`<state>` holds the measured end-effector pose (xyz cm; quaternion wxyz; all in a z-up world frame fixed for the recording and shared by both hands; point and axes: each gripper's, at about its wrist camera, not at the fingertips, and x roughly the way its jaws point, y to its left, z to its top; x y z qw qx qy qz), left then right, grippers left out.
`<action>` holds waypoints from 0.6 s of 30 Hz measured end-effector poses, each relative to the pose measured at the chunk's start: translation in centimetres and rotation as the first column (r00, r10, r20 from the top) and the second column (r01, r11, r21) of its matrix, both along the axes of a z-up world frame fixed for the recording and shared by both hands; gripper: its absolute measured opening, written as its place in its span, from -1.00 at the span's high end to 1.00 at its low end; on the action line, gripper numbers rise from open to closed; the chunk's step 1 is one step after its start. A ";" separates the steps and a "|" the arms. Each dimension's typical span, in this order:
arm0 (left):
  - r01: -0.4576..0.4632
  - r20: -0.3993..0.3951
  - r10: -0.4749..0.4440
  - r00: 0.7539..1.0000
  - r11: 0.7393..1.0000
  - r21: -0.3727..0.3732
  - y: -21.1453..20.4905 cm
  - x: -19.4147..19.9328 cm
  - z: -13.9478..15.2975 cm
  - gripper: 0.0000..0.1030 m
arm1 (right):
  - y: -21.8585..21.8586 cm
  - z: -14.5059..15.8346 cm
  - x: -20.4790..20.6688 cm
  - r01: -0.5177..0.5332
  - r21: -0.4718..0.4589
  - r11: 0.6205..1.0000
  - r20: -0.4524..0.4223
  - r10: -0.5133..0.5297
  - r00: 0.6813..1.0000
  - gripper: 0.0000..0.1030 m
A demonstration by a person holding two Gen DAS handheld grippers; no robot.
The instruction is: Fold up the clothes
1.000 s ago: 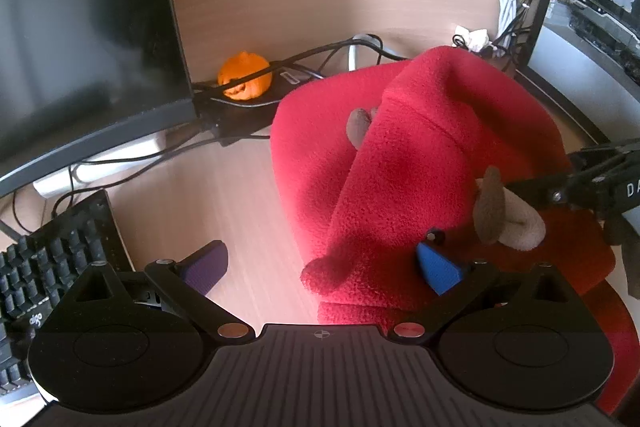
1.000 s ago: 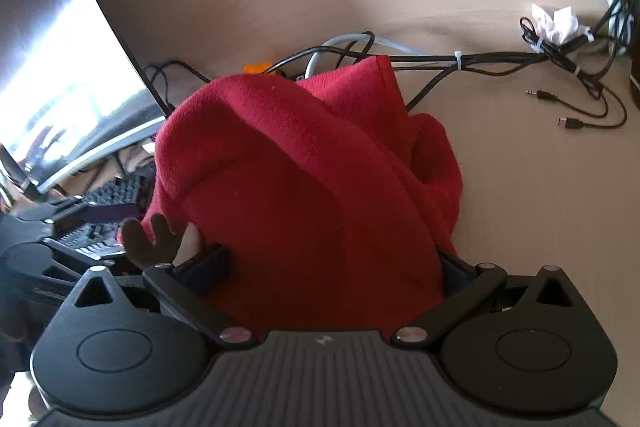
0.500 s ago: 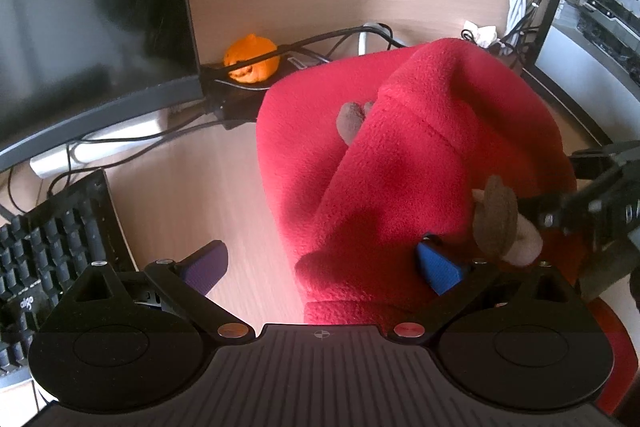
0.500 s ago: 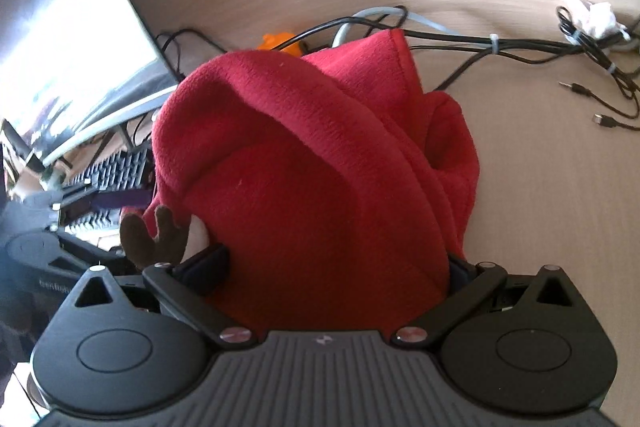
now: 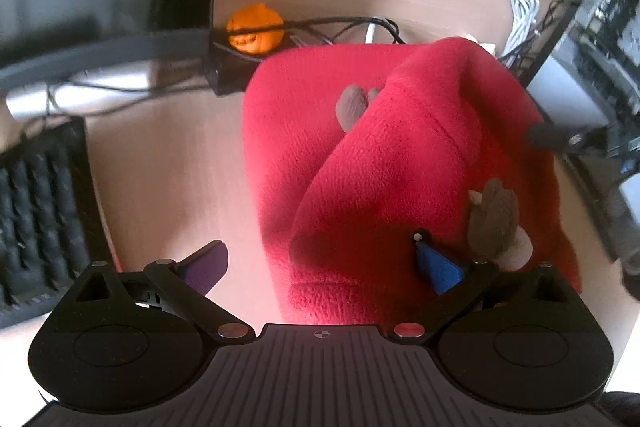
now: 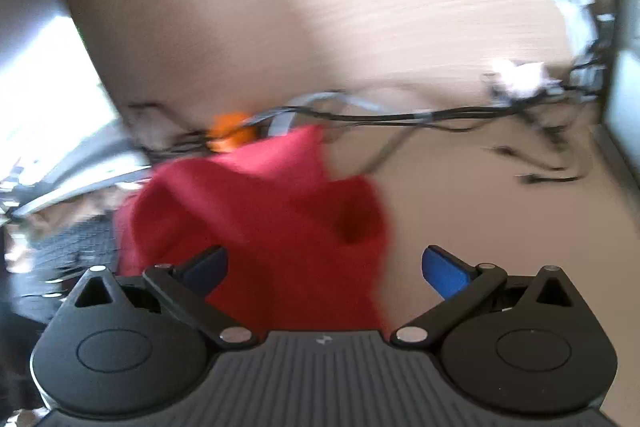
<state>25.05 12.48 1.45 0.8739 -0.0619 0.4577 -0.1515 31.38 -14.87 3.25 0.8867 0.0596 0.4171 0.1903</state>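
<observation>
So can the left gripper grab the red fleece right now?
Probably yes. The left gripper is open, and the red fleece already lies bunched between its fingers on the desk, with nothing in between.

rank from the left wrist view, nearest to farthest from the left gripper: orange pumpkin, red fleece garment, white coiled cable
1. red fleece garment: right at the left gripper, partly between its open jaws, centre-right on the desk.
2. orange pumpkin: beyond the garment, upper left of centre, sitting among black cables.
3. white coiled cable: farthest, upper right, against the back of the desk.
</observation>
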 end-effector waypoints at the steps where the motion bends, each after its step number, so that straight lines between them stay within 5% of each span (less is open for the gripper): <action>1: 0.003 0.001 -0.003 1.000 1.000 -0.004 -0.1 0.1 -0.1 -1.00 | -0.2 -0.6 0.3 0.013 -0.051 0.999 -0.009 -0.013 1.000 -1.00; 10: 0.093 0.036 -0.093 0.995 0.996 -0.002 -3.6 0.6 0.1 -1.00 | -1.6 -2.8 -0.8 0.024 -0.120 0.993 -0.027 -0.027 0.999 -1.00; 18: 0.205 0.094 -0.202 0.975 0.979 -0.022 -6.7 0.3 1.6 -0.98 | -5.5 -2.2 -1.7 0.152 -0.141 0.978 -0.013 -0.156 0.988 -1.00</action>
